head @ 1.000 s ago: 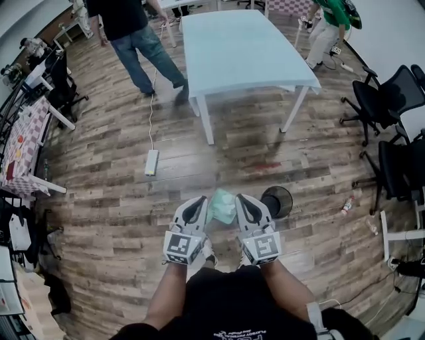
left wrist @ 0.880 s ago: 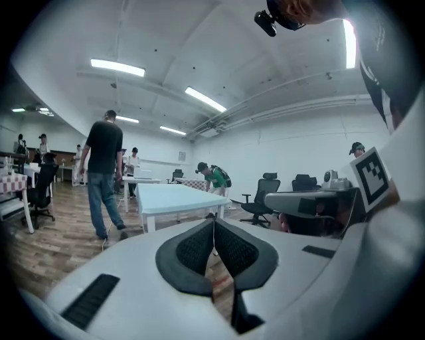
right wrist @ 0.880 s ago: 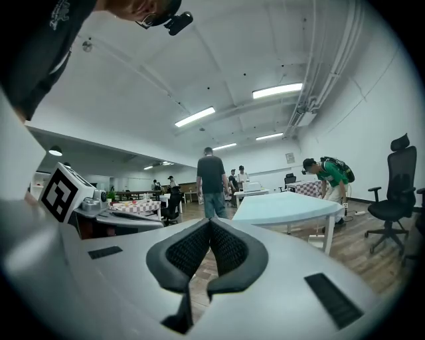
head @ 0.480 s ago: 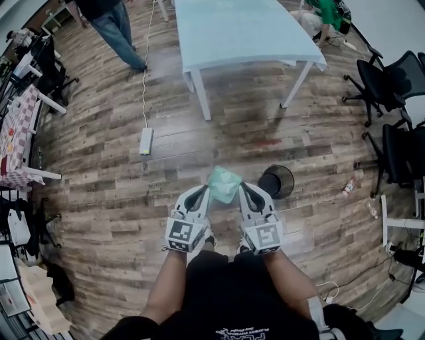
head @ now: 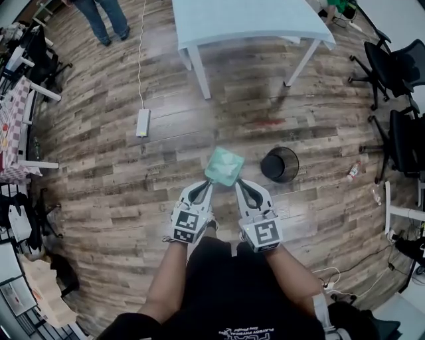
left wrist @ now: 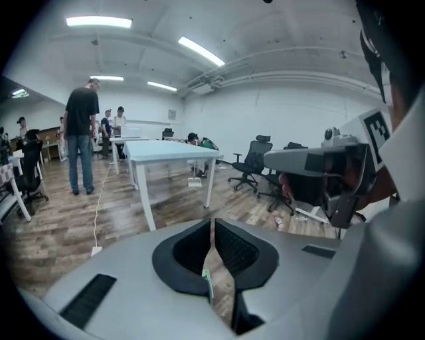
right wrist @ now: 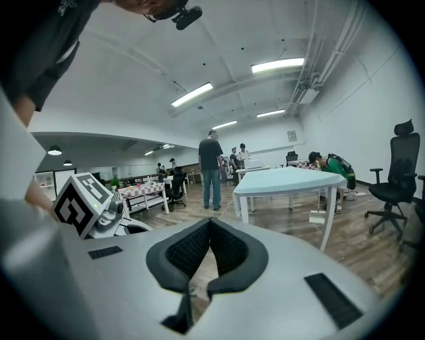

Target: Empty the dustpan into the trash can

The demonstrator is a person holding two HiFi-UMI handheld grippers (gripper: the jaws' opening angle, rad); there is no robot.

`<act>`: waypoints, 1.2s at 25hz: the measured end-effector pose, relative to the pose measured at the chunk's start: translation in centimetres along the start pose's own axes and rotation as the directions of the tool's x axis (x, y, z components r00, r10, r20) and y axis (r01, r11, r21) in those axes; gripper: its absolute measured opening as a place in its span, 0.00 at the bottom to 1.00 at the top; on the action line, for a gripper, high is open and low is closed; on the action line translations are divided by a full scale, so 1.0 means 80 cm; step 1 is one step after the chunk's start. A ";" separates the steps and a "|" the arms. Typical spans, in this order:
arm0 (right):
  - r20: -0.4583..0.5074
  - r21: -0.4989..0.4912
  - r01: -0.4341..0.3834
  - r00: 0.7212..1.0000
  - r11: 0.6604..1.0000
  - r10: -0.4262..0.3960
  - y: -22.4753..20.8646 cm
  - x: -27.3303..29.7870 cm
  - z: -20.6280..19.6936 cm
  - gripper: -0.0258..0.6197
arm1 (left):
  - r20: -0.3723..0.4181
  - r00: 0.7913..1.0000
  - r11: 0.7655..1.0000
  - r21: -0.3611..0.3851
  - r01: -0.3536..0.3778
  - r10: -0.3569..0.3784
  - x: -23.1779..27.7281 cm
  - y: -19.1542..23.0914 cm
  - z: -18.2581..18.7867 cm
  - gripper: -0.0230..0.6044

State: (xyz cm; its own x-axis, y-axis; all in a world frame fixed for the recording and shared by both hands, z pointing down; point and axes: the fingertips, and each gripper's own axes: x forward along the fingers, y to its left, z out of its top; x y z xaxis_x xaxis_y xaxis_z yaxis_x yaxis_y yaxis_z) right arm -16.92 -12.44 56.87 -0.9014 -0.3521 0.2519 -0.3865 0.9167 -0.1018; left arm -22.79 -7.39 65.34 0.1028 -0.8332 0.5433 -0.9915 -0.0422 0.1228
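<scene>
I hold a light green dustpan [head: 224, 166] just above the wooden floor, out beyond both sets of fingertips. My left gripper [head: 203, 188] is shut on its near left edge; in the left gripper view a thin green strip [left wrist: 208, 282] shows pinched between the black pads. My right gripper [head: 243, 188] meets the dustpan's near right edge with its jaws closed together, and only a small pale sliver shows between its pads [right wrist: 229, 255]. The black mesh trash can [head: 279, 165] stands upright on the floor just right of the dustpan.
A pale blue table [head: 246, 20] stands further ahead. A white power strip [head: 143, 123] and its cable lie to the left. Black office chairs [head: 398, 60] and a dropped bottle [head: 354, 171] are on the right. A person's legs [head: 106, 16] show at the far left.
Both grippers have sunk and tipped forward with the dustpan, so more of it shows beyond the fingertips. The head view has tilted further down. The trash can stays just right of the dustpan.
</scene>
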 end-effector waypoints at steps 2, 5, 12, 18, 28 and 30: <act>-0.021 -0.020 -0.001 1.000 1.000 0.001 0.001 0.003 -0.008 0.08 | -0.055 0.998 1.000 0.018 0.008 -0.007 0.010 -0.002 -0.021 0.07; -0.050 -0.025 0.002 0.999 1.000 -0.003 -0.002 0.007 -0.023 0.08 | -0.128 0.992 0.998 0.061 -0.010 0.018 0.025 0.003 -0.047 0.07; -0.087 0.036 0.048 0.995 0.998 -0.044 -0.017 0.019 -0.063 0.08 | -0.193 0.981 0.998 0.051 -0.028 0.037 0.048 0.015 -0.078 0.08; -0.138 0.099 0.083 0.988 0.992 -0.068 -0.030 0.025 -0.104 0.08 | -0.245 0.967 0.998 0.043 -0.053 0.062 0.061 0.017 -0.101 0.19; -0.191 0.151 0.173 0.971 0.973 -0.143 -0.043 0.013 -0.144 0.08 | -0.395 0.917 0.998 0.056 -0.036 0.055 0.081 0.014 -0.157 0.41; -0.198 0.169 0.186 0.969 0.968 -0.151 -0.044 0.016 -0.150 0.08 | -0.414 0.908 0.998 0.056 -0.040 0.060 0.088 0.017 -0.168 0.41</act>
State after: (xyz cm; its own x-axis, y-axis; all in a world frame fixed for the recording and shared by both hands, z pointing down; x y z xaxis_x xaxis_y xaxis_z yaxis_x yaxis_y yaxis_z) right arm -14.34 -13.84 69.07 -0.7761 -0.4423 0.4495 -0.5744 0.7899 -0.2145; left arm -22.38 -5.92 80.47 0.0669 -0.5307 0.8449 -0.9978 -0.0393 0.0543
